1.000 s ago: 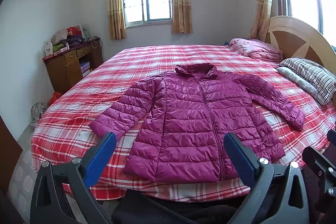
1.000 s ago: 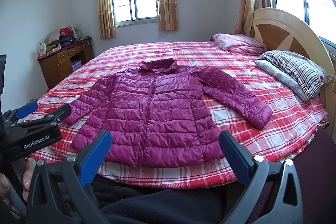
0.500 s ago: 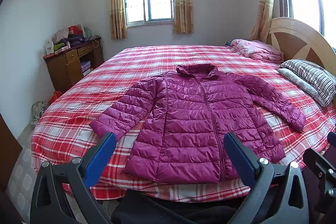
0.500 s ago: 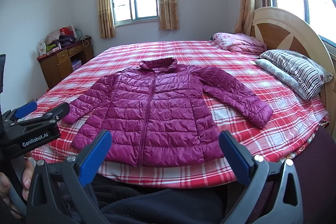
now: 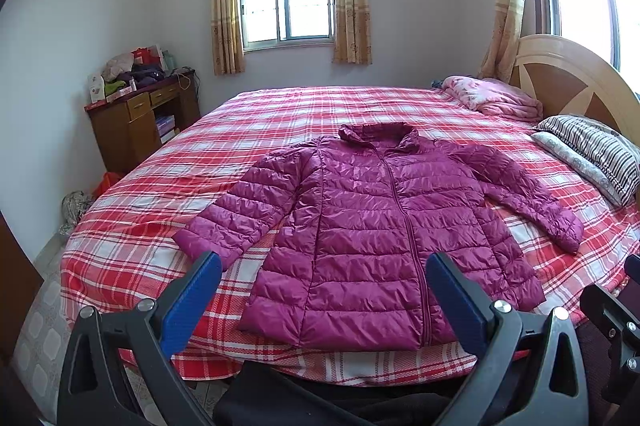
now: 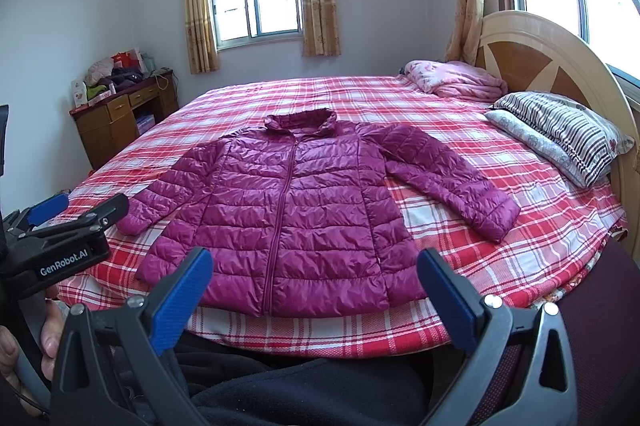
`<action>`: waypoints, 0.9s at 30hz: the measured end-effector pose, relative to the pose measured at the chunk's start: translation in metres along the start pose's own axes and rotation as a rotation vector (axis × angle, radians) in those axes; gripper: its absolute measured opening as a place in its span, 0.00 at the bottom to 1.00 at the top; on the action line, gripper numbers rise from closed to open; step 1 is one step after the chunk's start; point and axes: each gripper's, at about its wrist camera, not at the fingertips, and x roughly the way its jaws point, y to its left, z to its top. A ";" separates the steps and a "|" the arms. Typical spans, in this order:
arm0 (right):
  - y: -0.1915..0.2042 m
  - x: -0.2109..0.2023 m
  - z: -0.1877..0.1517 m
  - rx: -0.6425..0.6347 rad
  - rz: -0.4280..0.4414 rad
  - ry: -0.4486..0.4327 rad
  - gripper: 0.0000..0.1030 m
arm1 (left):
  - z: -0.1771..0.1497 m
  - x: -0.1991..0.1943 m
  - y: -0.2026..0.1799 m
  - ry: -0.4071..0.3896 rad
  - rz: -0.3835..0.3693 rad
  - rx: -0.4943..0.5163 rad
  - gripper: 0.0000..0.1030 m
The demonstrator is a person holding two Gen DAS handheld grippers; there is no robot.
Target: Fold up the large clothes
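On the plaid bed (image 5: 360, 106), a quilted magenta jacket (image 5: 380, 226) lies flat, its hem partly hidden by both grippers' wide-spread, empty blue fingers (image 5: 192, 302).

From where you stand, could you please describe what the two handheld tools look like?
Both match: the left tool and right tool each have a black, angular frame with triangular cut-outs, silver screws, and two wide-set fingers faced with blue textured pads. Seen from the right camera, the left tool's body carries white "GenRobot.AI" lettering on its side. The person's clothing beneath looks dark.

one jacket (image 5: 384, 226), two pillows (image 5: 592, 150), one blanket (image 5: 496, 98)
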 end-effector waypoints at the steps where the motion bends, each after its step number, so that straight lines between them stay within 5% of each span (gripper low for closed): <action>1: 0.000 0.000 0.000 0.000 0.001 -0.001 1.00 | 0.000 0.000 0.000 0.001 0.000 -0.001 0.99; 27: 0.002 0.008 -0.005 0.011 0.058 0.052 1.00 | -0.004 0.010 0.002 0.022 -0.004 0.002 0.99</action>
